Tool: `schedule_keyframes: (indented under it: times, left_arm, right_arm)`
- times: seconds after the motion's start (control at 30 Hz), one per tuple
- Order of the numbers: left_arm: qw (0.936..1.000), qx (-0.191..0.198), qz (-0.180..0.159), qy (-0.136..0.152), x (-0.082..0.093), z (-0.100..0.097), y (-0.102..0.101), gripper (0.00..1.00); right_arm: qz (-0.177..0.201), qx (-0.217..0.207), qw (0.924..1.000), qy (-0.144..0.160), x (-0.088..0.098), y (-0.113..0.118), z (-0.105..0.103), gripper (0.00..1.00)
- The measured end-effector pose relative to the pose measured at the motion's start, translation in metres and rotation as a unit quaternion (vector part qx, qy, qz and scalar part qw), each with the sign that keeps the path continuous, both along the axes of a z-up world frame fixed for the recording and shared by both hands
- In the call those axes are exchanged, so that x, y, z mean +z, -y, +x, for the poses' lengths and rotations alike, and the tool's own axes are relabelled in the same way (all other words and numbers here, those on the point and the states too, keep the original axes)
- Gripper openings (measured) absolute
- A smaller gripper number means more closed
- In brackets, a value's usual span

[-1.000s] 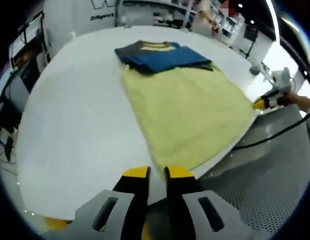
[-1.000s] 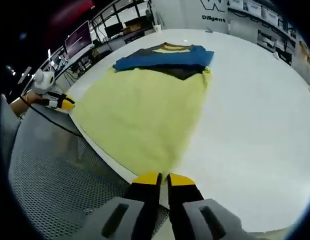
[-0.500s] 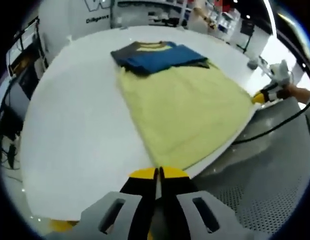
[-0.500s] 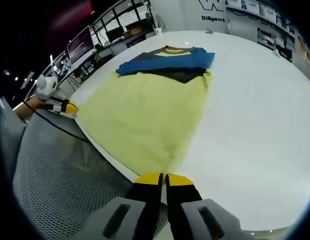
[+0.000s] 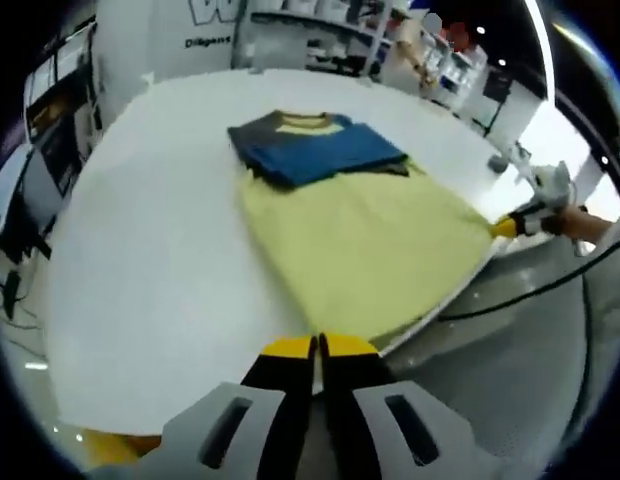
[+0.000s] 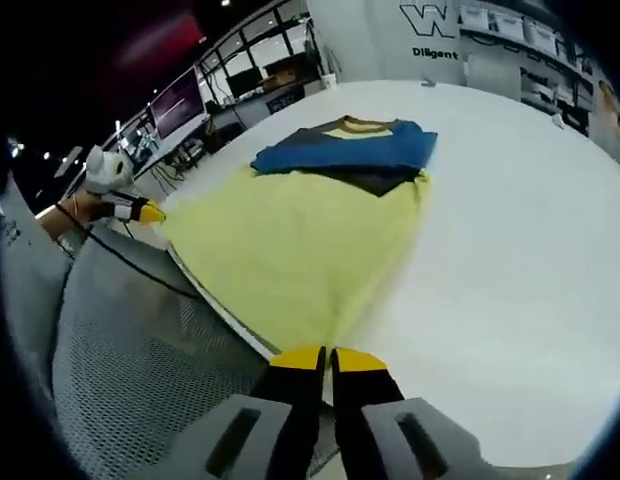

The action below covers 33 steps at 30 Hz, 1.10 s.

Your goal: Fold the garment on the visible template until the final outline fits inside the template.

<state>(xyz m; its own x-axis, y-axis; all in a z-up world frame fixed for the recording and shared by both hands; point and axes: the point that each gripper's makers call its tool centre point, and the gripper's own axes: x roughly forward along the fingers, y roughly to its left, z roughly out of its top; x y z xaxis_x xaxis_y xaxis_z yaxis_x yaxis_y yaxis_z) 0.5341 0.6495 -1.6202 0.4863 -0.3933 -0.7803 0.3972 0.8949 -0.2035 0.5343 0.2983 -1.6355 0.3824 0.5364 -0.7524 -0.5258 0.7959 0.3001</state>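
Note:
The garment lies on a white round table [image 5: 140,280]. Its wide yellow part [image 5: 370,240] reaches the near table edge, and its far end is folded into a blue and dark block [image 5: 315,150] with a yellow collar. My left gripper [image 5: 318,346] is shut on the yellow hem's near corner at the table edge. In the right gripper view the yellow cloth [image 6: 290,250] narrows toward my right gripper [image 6: 328,356], which is shut on the other hem corner; the blue block [image 6: 350,150] lies beyond. Each gripper appears in the other's view: the right gripper [image 5: 518,224] and the left gripper [image 6: 138,210].
A perforated grey surface [image 6: 130,340] lies below the table edge, with a black cable [image 5: 530,295] crossing it. A hand [image 5: 590,222] holds the far gripper. Desks with monitors [image 6: 180,105] and shelves [image 5: 320,20] stand around the table.
The left jaws, open a second ago, have closed on the hem corner. Both cameras have shifted a little; the garment lies much as before.

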Motion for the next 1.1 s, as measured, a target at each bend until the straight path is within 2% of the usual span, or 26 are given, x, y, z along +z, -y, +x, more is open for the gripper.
schedule_keyframes:
  times: [0.07, 0.2, 0.3, 0.33, 0.5, 0.53, 0.6, 0.67, 0.73, 0.77, 0.8, 0.83, 0.9, 0.93, 1.03, 1.1]
  left_arm:
    - [0.9999, -0.007, -0.009, 0.008, 0.014, -0.003, 0.004, 0.0]
    - [0.9997, -0.004, -0.007, 0.021, 0.037, -0.01, 0.005, 0.0]
    - [0.9989, 0.019, -0.026, 0.034, 0.052, -0.013, 0.007, 0.0]
    - [0.9989, 0.021, -0.028, 0.031, 0.056, -0.018, 0.006, 0.0]
    - [0.9992, 0.017, -0.021, 0.031, 0.066, -0.036, 0.006, 0.0]
    - [0.9976, 0.031, -0.022, 0.057, 0.072, -0.032, 0.003, 0.0]
    - [0.9964, 0.044, -0.04, 0.06, 0.074, -0.036, 0.001, 0.0]
    - [0.9944, 0.065, -0.046, 0.069, 0.076, -0.038, -0.005, 0.0]
    - [0.993, 0.075, -0.054, 0.074, 0.077, -0.037, -0.007, 0.0]
    - [0.9917, 0.08, -0.06, 0.08, 0.079, -0.035, -0.008, 0.0]
    - [0.9905, 0.087, -0.067, 0.083, 0.08, -0.032, -0.008, 0.0]
    - [0.9897, 0.088, -0.073, 0.086, 0.08, -0.029, -0.007, 0.0]
    - [0.9854, 0.104, -0.096, 0.095, 0.084, -0.021, -0.006, 0.0]
    - [0.9799, 0.118, -0.121, 0.105, 0.09, -0.007, -0.004, 0.0]
    - [0.979, 0.112, -0.117, 0.124, 0.096, 0.011, -0.003, 0.0]
    - [0.9781, 0.106, -0.111, 0.14, 0.102, 0.024, -0.002, 0.0]
  right_arm:
    - [0.012, 0.003, 0.9999, -0.012, 0.009, -0.001, 0.0, 0.0]
    - [0.019, 0.014, 0.9997, -0.007, 0.018, 0.003, -0.003, 0.0]
    - [0.034, 0.014, 0.9991, -0.02, 0.032, -0.002, -0.014, 0.0]
    - [0.048, 0.033, 0.9982, -0.013, 0.043, -0.008, -0.019, 0.0]
    - [0.047, 0.048, 0.9976, -0.016, 0.06, -0.01, -0.033, 0.0]
    - [0.055, 0.059, 0.9967, -0.015, 0.061, -0.011, -0.037, 0.0]
    - [0.071, 0.072, 0.9948, -0.012, 0.067, -0.016, -0.044, 0.0]
    - [0.085, 0.061, 0.9941, -0.028, 0.067, -0.018, -0.05, 0.0]
    - [0.089, 0.055, 0.994, -0.03, 0.065, -0.016, -0.05, 0.0]
    - [0.092, 0.035, 0.9946, -0.031, 0.061, -0.011, -0.045, 0.0]
    - [0.095, 0.034, 0.9945, -0.025, 0.061, -0.01, -0.042, 0.0]
    - [0.119, 0.028, 0.9925, 0.002, 0.068, -0.014, -0.032, 0.0]
    - [0.138, 0.009, 0.9904, 0.01, 0.073, -0.015, -0.026, 0.0]
    - [0.162, -0.007, 0.9867, 0.018, 0.084, -0.019, -0.017, 0.0]
    - [0.152, -0.006, 0.9877, 0.034, 0.089, -0.015, -0.002, 0.0]
    - [0.16, -0.017, 0.9856, 0.051, 0.098, -0.014, 0.012, 0.0]
